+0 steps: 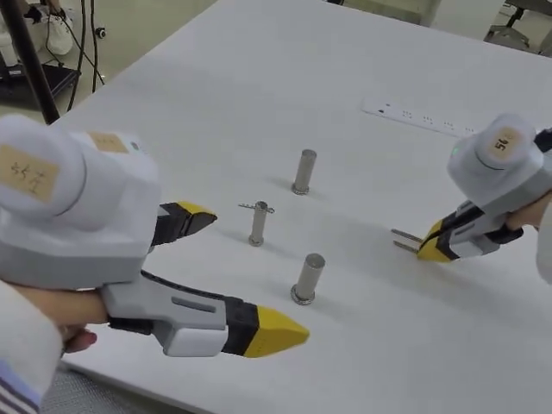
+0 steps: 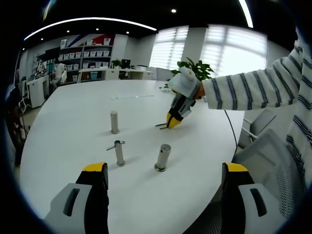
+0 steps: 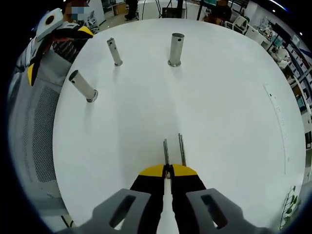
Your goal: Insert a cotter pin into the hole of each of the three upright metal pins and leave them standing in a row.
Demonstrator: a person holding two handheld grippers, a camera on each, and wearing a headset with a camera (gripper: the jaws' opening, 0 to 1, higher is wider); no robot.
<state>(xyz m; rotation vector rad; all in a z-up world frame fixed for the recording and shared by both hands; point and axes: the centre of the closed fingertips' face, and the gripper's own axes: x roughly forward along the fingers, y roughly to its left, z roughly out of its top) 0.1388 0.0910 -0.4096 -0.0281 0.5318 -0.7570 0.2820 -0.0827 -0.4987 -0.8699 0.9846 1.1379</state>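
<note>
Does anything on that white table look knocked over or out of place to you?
Nothing is toppled or damaged. The far pin, middle pin and near pin all stand upright. One oddity: the middle pin, carrying a cotter pin, stands off the line between the other two, so the row bends.

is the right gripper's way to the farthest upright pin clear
Probably yes: bare table lies between the right gripper and the farthest pin, and the left gripper is well aside.

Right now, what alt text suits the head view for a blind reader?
Three metal pins stand on a table; the middle pin carries a cotter pin. The open left gripper faces them; the right gripper pinches a second cotter pin.
</note>
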